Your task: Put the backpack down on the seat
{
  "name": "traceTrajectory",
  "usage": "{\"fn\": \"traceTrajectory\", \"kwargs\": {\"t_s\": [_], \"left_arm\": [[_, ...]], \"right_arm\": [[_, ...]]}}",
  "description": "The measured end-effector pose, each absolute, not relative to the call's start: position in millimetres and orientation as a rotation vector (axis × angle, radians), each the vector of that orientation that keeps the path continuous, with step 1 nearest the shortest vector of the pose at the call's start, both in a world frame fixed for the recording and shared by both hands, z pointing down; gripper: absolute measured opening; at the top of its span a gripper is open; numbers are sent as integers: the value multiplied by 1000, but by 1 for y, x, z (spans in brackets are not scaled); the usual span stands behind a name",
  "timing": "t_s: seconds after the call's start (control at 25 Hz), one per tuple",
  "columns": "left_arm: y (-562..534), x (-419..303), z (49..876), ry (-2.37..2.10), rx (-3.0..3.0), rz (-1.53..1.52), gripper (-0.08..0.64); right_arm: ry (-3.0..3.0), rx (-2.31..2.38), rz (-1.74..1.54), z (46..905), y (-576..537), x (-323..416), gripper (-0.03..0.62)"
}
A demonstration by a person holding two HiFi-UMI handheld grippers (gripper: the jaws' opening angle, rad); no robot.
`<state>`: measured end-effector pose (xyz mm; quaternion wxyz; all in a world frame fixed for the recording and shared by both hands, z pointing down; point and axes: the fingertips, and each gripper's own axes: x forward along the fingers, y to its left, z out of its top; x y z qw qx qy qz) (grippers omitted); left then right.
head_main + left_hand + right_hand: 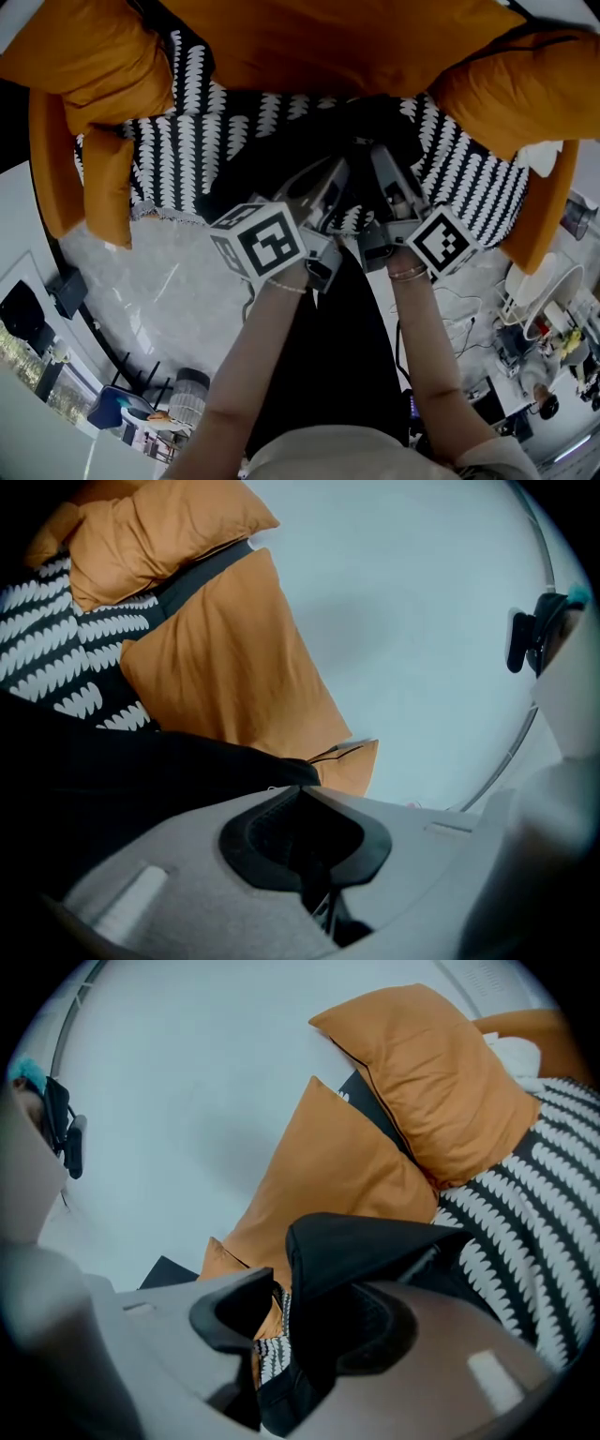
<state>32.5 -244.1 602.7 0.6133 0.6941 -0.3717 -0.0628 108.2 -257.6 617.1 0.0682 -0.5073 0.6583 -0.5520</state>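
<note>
The black backpack lies on the sofa seat, on the black-and-white patterned throw. Both grippers reach into its near edge. My left gripper has its jaws closed together, with the backpack's black fabric running right up to their tips. My right gripper stands open: a fold of the backpack sits between the jaws and rests against the right pad, while the left pad is clear of it, with patterned throw showing through the gap.
Orange cushions line the sofa's back and both arms. A pale floor lies in front of the sofa. Cluttered small items and cables sit at the lower right. The person's black-clad legs are below the grippers.
</note>
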Motion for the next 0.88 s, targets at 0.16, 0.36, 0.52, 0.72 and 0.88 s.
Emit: {"fn": "traceTrajectory", "kwargs": {"t_s": [0.16, 0.36, 0.52, 0.72, 0.88], "left_arm": [[-244, 37, 591, -857, 1636, -153, 7], [-237, 41, 591, -852, 1642, -126, 7], [-232, 42, 589, -851, 1646, -114, 6], [-225, 47, 582, -847, 1671, -93, 8], [-219, 56, 569, -824, 1737, -43, 6]], "right_arm": [[1955, -1586, -1685, 617, -248, 123, 222], [1941, -1623, -1670, 617, -240, 137, 233], [1923, -1636, -1676, 616, -234, 144, 233], [1959, -1638, -1626, 599, -231, 151, 233], [2010, -1592, -1585, 577, -234, 145, 233]]}}
